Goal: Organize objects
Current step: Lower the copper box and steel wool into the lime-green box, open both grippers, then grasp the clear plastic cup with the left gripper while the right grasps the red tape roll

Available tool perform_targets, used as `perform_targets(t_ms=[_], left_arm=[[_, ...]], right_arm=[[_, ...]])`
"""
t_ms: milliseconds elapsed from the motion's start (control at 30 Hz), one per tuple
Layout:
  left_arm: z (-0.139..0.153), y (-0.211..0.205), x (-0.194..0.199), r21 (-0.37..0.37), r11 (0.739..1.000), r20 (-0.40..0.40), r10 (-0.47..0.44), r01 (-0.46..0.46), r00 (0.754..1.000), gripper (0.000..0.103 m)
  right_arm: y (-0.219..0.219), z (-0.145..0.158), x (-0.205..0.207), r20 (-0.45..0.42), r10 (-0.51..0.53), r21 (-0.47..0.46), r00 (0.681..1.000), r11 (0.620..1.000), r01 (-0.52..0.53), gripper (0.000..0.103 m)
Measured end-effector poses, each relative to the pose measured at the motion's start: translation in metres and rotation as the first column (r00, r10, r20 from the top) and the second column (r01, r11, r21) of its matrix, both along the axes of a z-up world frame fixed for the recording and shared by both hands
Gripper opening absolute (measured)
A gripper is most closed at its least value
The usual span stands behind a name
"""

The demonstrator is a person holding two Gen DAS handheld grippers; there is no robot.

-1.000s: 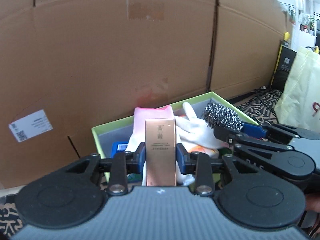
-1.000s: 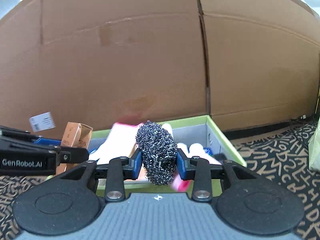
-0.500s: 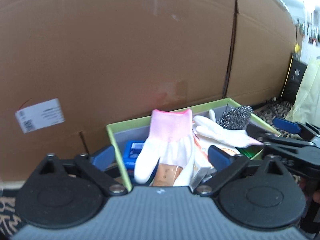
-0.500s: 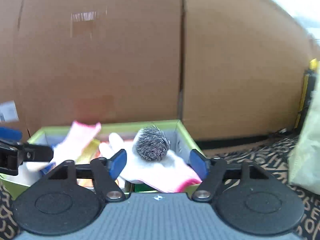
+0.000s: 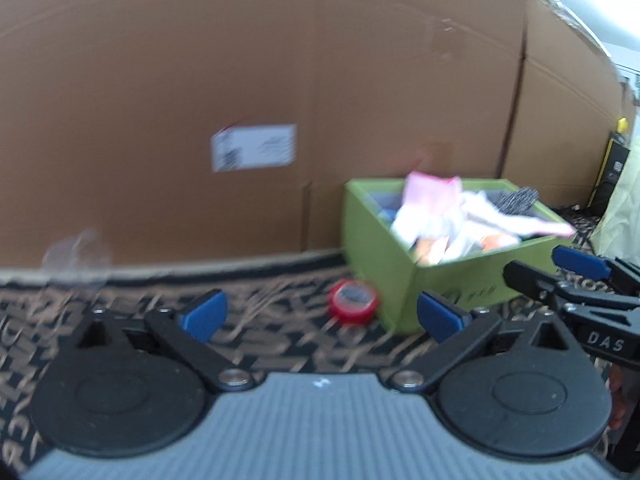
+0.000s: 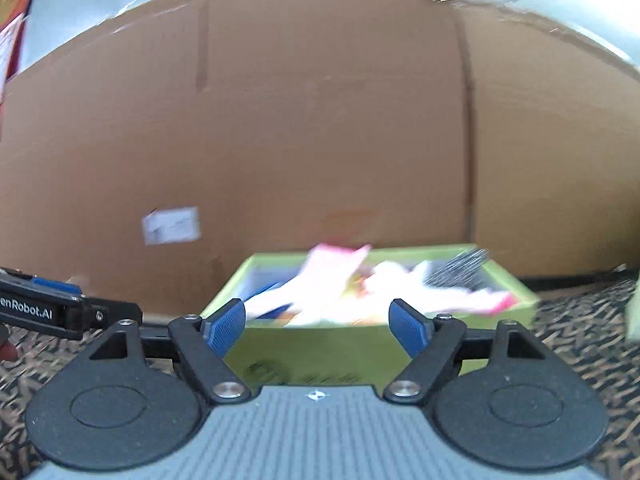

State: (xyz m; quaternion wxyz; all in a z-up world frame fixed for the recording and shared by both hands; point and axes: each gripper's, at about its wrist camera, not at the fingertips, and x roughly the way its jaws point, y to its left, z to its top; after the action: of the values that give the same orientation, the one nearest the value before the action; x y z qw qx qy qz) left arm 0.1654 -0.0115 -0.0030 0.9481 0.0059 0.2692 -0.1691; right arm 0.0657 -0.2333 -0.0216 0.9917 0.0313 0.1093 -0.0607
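A green box (image 5: 472, 280) (image 6: 320, 360) sits on the patterned carpet against a cardboard wall, filled with white and pink gloves (image 5: 432, 200) (image 6: 340, 276) and a steel wool scourer (image 5: 516, 200) (image 6: 460, 270). A red tape roll (image 5: 353, 301) lies on the carpet by the box's left corner. My left gripper (image 5: 320, 316) is open and empty, drawn back to the left of the box. My right gripper (image 6: 318, 326) faces the box's front wall with nothing between its jaws, which are still opening. Each gripper shows at the edge of the other's view.
A tall cardboard wall (image 5: 280, 80) with a white label (image 5: 254, 147) closes off the back. Patterned carpet (image 6: 580, 320) spreads around the box. A pale bag (image 5: 624, 208) stands at the far right.
The left gripper let go of the copper-coloured box and the right let go of the scourer, both into the green box. Both grippers opened and pulled back, the left swinging leftward.
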Motion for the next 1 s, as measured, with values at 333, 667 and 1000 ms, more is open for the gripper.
perform_targets(t_ms=[333,667,1000], left_arm=[[-0.031,0.065,-0.022,-0.023,0.994,-0.092,0.106,-0.108,0.990,0.103],[-0.035,0.105,-0.026,-0.053,0.984,-0.098,0.162,-0.168,0.982,0.103],[-0.037,0.125,-0.017,-0.045,0.982,-0.101,0.180,-0.186,0.978,0.103]], right_arm=[[0.072,-0.031,0.022,-0.163,0.129,0.051,0.978,0.991,-0.122,0.082],[0.108,-0.033,0.032,-0.222,0.111,0.005,0.969,0.994,-0.112,0.082],[0.130,-0.039,0.061,-0.260,0.108,-0.006,0.960,0.994,-0.113,0.082]])
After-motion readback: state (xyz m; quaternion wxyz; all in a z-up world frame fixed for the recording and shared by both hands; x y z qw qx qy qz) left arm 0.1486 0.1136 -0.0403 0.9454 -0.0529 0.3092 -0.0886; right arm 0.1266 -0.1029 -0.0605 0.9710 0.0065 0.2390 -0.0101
